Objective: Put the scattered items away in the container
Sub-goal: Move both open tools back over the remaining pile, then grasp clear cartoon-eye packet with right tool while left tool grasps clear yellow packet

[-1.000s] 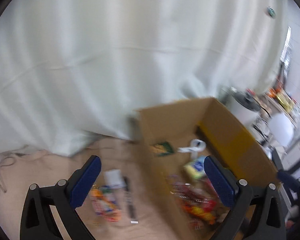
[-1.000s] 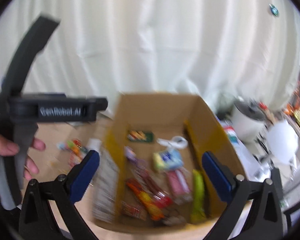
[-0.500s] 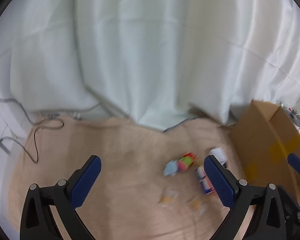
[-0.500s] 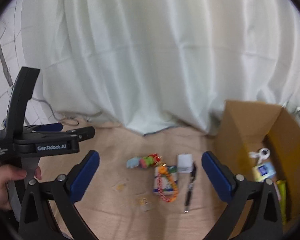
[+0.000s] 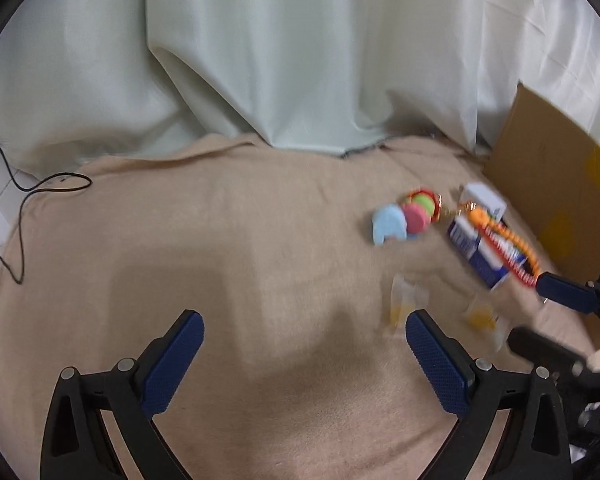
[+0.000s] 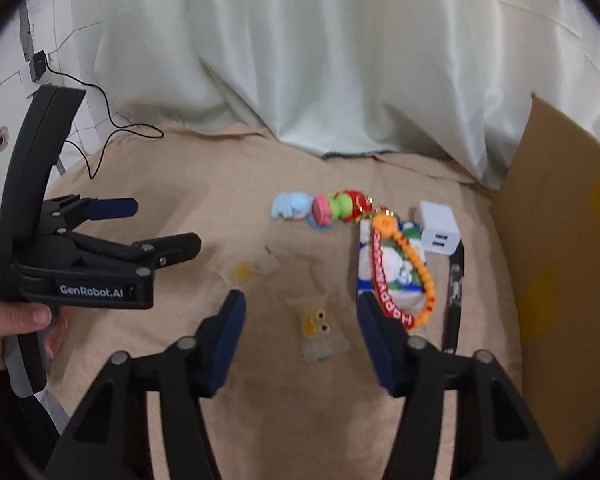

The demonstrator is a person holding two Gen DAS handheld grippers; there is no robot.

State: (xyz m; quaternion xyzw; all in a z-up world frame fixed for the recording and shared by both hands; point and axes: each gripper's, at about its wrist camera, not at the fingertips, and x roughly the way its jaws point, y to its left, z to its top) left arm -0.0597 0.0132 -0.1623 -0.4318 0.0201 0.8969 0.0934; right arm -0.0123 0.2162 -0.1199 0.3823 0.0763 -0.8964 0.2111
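Scattered items lie on a beige blanket (image 6: 180,184). My right gripper (image 6: 300,320) hangs just above a small clear packet (image 6: 318,328) with a yellow piece inside. Its jaws are closing with the packet between them, and the pads do not touch it. To its right lie a tissue pack (image 6: 396,280), an orange bead strap (image 6: 422,272), a white charger (image 6: 438,226) and a black pen (image 6: 454,292). A bead toy (image 6: 320,206) and a second clear packet (image 6: 248,268) lie nearby. My left gripper (image 5: 303,344) stands open over bare blanket. The cardboard box (image 6: 560,260) stands at the right.
A white curtain (image 5: 300,60) hangs behind the blanket. A black cable (image 5: 20,208) trails along the left edge, and a plug (image 6: 39,65) sits on the tiled wall. A hand (image 6: 8,328) holds the left gripper (image 6: 160,224) left of the packets.
Both views have swung left from the box's inside to the items on the blanket and dropped lower. The right jaws have narrowed from wide open. The left jaws stay wide.
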